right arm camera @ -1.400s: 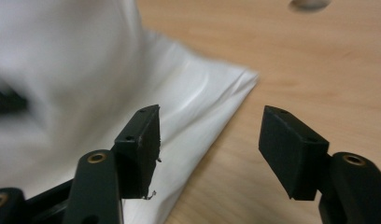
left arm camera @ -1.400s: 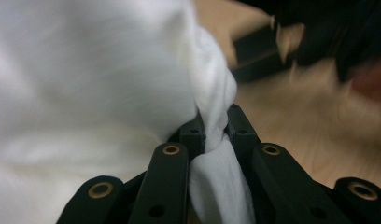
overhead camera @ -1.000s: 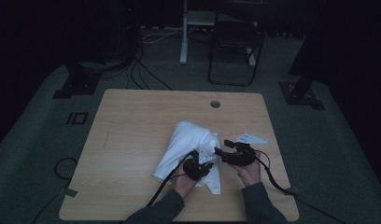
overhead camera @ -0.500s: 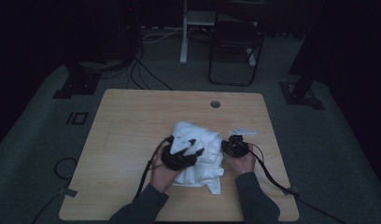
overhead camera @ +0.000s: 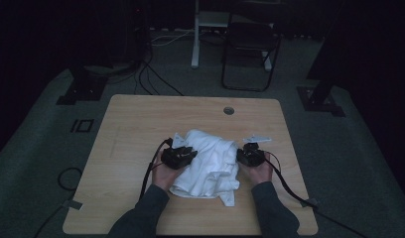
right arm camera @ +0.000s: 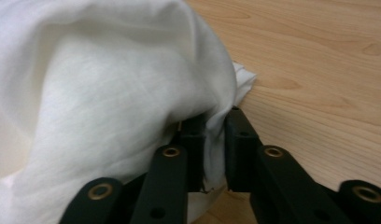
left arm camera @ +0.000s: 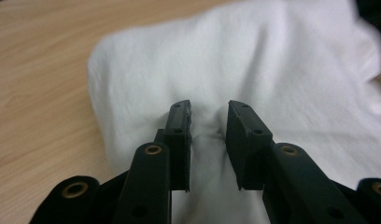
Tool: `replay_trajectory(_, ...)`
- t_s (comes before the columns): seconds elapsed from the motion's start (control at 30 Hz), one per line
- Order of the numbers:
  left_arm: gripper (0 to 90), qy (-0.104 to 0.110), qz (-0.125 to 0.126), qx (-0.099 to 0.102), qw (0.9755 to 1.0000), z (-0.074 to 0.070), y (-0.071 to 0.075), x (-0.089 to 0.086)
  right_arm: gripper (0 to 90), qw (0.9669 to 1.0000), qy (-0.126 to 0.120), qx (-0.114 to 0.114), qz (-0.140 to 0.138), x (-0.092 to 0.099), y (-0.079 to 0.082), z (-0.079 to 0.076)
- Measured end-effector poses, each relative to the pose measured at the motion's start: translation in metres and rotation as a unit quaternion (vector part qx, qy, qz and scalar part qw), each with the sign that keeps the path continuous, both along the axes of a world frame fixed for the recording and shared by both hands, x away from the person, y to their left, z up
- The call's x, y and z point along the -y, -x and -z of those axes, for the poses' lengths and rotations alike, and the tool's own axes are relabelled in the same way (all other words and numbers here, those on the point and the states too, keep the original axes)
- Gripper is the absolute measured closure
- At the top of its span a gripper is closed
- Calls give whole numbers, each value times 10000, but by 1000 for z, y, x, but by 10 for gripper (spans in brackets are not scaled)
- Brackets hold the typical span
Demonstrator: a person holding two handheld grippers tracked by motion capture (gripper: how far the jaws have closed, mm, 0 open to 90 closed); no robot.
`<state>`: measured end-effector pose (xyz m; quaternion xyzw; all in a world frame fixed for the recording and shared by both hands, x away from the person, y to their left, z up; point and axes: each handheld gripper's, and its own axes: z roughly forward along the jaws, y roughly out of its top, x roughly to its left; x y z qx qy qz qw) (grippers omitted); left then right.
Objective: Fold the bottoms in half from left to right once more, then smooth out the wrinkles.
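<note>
A crumpled white cloth point(overhead camera: 210, 161) lies in a heap on the wooden table point(overhead camera: 136, 124), near its front middle. My left gripper point(overhead camera: 186, 151) sits at the cloth's left side. In the left gripper view the cloth point(left arm camera: 254, 70) puckers between its jaws point(left arm camera: 209, 112), which have just been closing and pinch a fold. My right gripper point(overhead camera: 243, 154) is at the cloth's right edge. There a hem of the cloth point(right arm camera: 86, 93) is caught between the narrow jaws point(right arm camera: 215, 120), which have just been opening slightly.
A small white scrap point(overhead camera: 256, 139) lies on the table just beyond the right gripper. A round cable hole point(overhead camera: 229, 110) is at the table's far side. A dark chair point(overhead camera: 250, 49) and floor cables point(overhead camera: 156, 79) stand behind the table.
The hands were close together at the cloth's front; the left gripper has swung left to the cloth's left side. The cloth, spread out diagonally before, is now bunched into a compact heap.
</note>
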<state>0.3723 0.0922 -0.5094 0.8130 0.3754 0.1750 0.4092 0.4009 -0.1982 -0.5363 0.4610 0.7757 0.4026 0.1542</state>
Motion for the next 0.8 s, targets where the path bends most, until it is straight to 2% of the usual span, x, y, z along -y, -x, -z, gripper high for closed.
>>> replay_trajectory(0.03, 717, 3, -13, -56, 10000, 6, -1, 2, 755, 10000, 17, 12, 4, 1, 1, -2)
replay_trajectory(0.13, 726, 35, -50, -33, 10000, 17, -1, 5, 660, 9997, 168, 143, 72, 5, 5, -8)
replay_trajectory(0.23, 735, -55, -100, 23, 9999, 19, -1, 9, 601, 9989, 328, 300, 122, 10, 12, -17)
replay_trajectory(0.4, 737, -178, -173, 132, 9996, 20, 2, 12, 534, 9975, 311, 619, 137, 17, 25, -38)
replay_trajectory(0.5, 738, -224, -187, 148, 9995, 20, 2, 13, 530, 9965, 208, 806, 51, 17, 32, -51)
replay_trajectory(0.6, 737, -242, -205, 163, 9994, 20, 3, 14, 583, 9958, 95, 909, -94, 14, 36, -60)
replay_trajectory(0.73, 737, -229, -204, 147, 9994, 20, 2, 13, 662, 9952, 112, 944, -220, 7, 36, -61)
replay_trajectory(0.8, 738, -232, -212, 144, 9994, 20, 2, 14, 644, 9953, 55, 933, -257, 4, 35, -59)
